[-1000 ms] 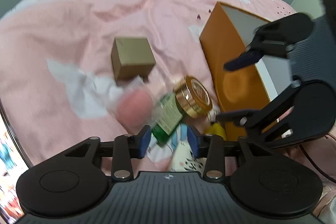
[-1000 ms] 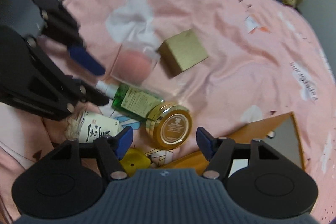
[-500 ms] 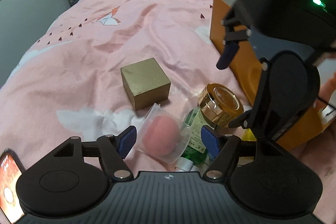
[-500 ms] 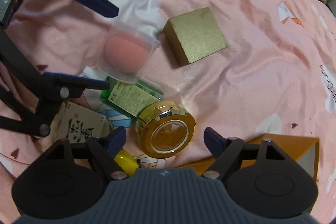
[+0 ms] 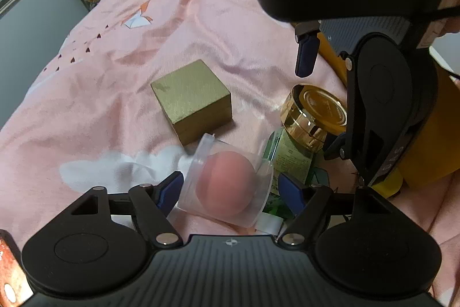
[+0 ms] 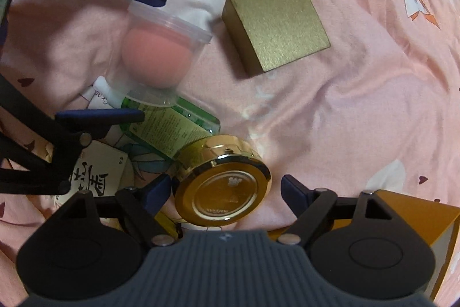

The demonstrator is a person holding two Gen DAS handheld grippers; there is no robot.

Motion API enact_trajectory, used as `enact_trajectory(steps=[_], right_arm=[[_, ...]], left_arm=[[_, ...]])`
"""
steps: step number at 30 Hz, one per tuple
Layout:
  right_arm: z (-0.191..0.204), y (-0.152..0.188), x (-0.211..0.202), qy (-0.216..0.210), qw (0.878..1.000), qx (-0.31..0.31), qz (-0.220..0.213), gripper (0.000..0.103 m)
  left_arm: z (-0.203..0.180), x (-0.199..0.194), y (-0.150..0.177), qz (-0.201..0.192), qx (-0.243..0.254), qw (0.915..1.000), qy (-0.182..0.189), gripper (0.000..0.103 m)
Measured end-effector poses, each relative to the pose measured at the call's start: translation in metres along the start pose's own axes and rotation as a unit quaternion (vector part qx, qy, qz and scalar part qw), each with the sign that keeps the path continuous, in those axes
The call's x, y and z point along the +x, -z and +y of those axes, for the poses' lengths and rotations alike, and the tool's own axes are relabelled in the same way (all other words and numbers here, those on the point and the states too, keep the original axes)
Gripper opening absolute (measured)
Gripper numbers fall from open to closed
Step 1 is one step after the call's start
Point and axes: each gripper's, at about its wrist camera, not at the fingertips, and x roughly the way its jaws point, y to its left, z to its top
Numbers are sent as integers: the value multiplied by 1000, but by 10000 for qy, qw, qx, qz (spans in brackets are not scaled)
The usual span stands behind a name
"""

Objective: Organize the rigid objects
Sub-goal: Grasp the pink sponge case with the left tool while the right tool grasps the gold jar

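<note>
A clear plastic case with a pink sponge lies on the pink bedsheet. It sits between the fingers of my left gripper, whose jaws are opening; the pads do not press on it. My right gripper points down and stands open around a gold-lidded jar, with a gap on its right side. In the left wrist view the right gripper straddles the gold jar. The right wrist view shows the left gripper around the sponge case.
A gold cube box rests behind the sponge case. A green bottle lies between case and jar, over a card with characters. An orange box stands at the right, with a yellow item beside it. A phone lies at the lower left.
Both grippers have come down toward the bed and their jaws have widened. The left now brackets the sponge case, the right the gold jar.
</note>
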Motion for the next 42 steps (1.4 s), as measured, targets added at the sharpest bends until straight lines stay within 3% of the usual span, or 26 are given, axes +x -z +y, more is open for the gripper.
enact_trajectory(steps=[6,18,26,42], right_arm=[[-1,-7,11,-18,9999,5,123,78],[14,1,-1,200,9997,105,-82,78],[13,5,-31,347,9978,352,-449,78],[25,28,-98,792,9885,650,-1115,77]], left_arm=[[1,8,3,87,-73,9999,11,82],[13,-1,7,35,-672,9976,151,74],[24,-23,9,-371,-1257,9910,264,74],[28,-80,-7,-1317,-1461,9800,301,74]])
